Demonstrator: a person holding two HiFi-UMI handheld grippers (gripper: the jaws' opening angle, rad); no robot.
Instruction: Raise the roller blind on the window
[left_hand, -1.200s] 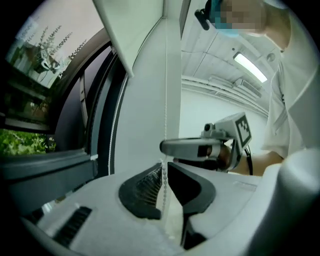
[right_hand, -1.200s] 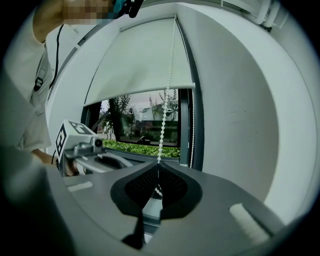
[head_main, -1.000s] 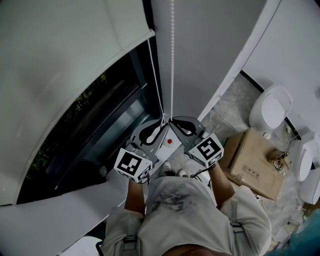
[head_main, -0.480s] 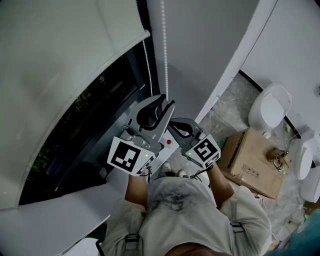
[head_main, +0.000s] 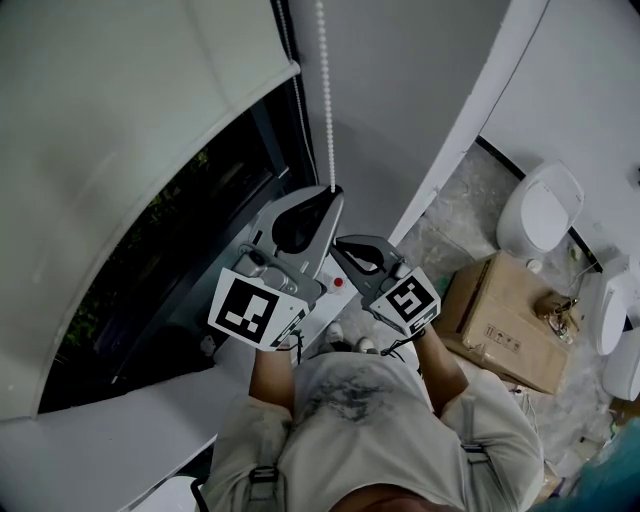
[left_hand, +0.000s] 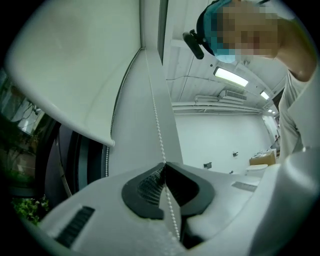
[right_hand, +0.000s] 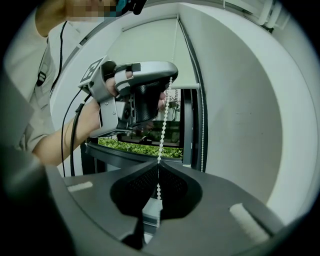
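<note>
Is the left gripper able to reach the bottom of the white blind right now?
Probably, but not right away. The blind hangs near the left gripper with nothing between them, yet its jaws have just been closing and now pinch the bead chain, so it must let go first.

A pale grey short-sleeved shirt (head_main: 385, 425) with a dark smudged print is worn. The left gripper (head_main: 332, 191) and right gripper (head_main: 339, 241) are shelled in grey and each is topped by a cube of black-and-white square markers. The fingers (right_hand: 136, 188) are lined with black ribbed pads. A black cable (right_hand: 74, 134) is attached to the left one.
</note>
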